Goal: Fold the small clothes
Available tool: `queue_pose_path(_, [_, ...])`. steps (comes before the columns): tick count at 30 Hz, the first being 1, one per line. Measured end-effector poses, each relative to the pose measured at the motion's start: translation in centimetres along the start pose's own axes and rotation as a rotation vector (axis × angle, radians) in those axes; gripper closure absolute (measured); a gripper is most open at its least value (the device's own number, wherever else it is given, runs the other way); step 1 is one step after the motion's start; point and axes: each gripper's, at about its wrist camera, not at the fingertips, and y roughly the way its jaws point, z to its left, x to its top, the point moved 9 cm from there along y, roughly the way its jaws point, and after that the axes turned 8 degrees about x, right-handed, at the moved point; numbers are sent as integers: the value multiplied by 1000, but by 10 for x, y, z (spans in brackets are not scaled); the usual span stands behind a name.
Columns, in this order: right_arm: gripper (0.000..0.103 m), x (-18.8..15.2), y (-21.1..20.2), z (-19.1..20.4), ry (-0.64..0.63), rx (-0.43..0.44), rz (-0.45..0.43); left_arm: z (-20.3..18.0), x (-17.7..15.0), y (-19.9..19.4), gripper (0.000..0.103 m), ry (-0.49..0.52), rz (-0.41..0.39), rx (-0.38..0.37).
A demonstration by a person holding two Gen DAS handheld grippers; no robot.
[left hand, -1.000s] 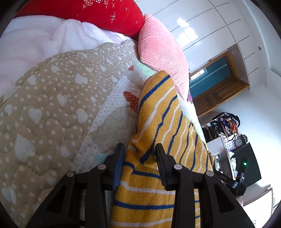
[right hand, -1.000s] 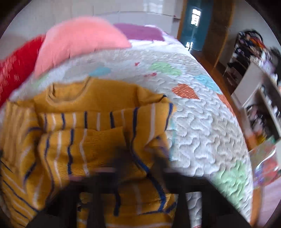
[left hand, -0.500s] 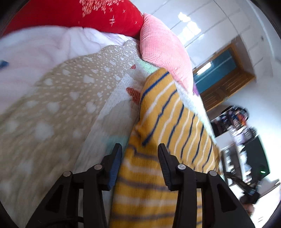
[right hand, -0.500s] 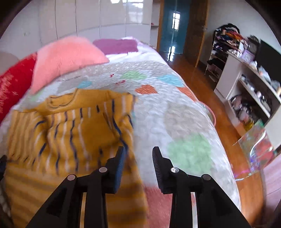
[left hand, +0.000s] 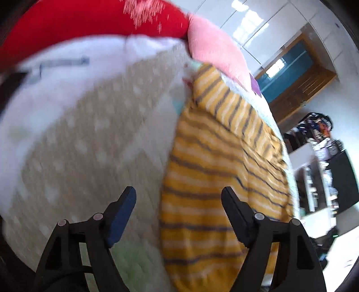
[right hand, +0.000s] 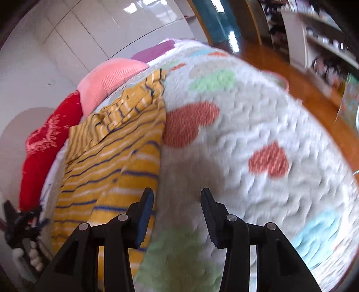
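Observation:
A small yellow sweater (left hand: 215, 170) with blue and white stripes lies folded on the quilted bedspread (left hand: 85, 143). My left gripper (left hand: 178, 197) stands open above the sweater's left edge, nothing between its fingers. In the right wrist view the same sweater (right hand: 116, 152) lies to the left, with a sleeve folded across its upper part. My right gripper (right hand: 177, 200) is open just past the sweater's right edge, over the heart-patterned quilt (right hand: 246, 139). The left gripper (right hand: 20, 222) and the hand holding it show at the far left edge.
A red pillow (left hand: 94, 20) and a pink pillow (left hand: 215, 54) lie at the head of the bed, with a white blanket (left hand: 74, 58) beside them. A wooden floor (right hand: 280, 67), shelves (right hand: 323, 40) and a wardrobe surround the bed.
Both grippers let go of the sweater and opened. They pulled back from it, the right one swinging right over the quilt. The sweater now lies flat.

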Motion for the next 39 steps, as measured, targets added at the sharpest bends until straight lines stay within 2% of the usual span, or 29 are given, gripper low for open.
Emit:
queue_pose_path(3, [53, -11, 3, 4, 16, 61, 17, -2, -23, 13, 26, -59, 77, -56])
queue_pose_path(6, [45, -17, 10, 15, 3, 108, 36, -9, -33, 16, 24, -52, 64, -55])
queue_pose_path(9, [44, -24, 21, 29, 10, 181, 61, -27, -46, 18, 23, -58, 142, -180])
queue_pose_path(12, [44, -34, 33, 48, 28, 277, 92, -35, -57, 19, 24, -38, 176, -223])
queue_pose_path(13, [44, -38, 36, 57, 15, 301, 102, -36, -60, 18, 31, -34, 183, -232])
queue_pose_path(14, [44, -41, 40, 63, 1, 315, 111, -36, -63, 17, 43, -40, 202, -254])
queue_pose_path(16, [45, -48, 44, 76, -13, 352, 129, -37, -72, 17, 58, -59, 246, -318])
queue_pose_path(17, [46, -53, 47, 82, -18, 368, 137, -38, -75, 18, 63, -62, 260, -335])
queue_pose_path(20, [48, -59, 51, 91, -38, 362, 140, -38, -83, 22, 65, -79, 270, -374])
queue_pose_path(21, [50, -61, 52, 94, -48, 351, 140, -39, -84, 23, 64, -88, 264, -377])
queue_pose_path(23, [54, -63, 54, 96, -75, 313, 132, -43, -84, 24, 50, -107, 242, -386])
queue_pose_path(25, [73, -65, 59, 97, -108, 265, 139, -49, -84, 24, 48, -107, 226, -374])
queue_pose_path(26, [90, -65, 61, 95, -114, 237, 147, -51, -85, 25, 57, -85, 234, -343])
queue_pose_path(28, [91, -60, 61, 91, -98, 227, 156, -49, -84, 30, 93, -39, 244, -242])
queue_pose_path(31, [92, -51, 47, 94, -123, 229, 131, -46, -78, 22, 94, -46, 221, -205])
queue_pose_path(33, [92, -47, 34, 99, -120, 265, 120, -50, -74, 10, 94, -18, 187, -186])
queue_pose_path(39, [93, -51, -12, 92, -87, 350, 118, -56, -78, -43, 96, 50, 120, -214])
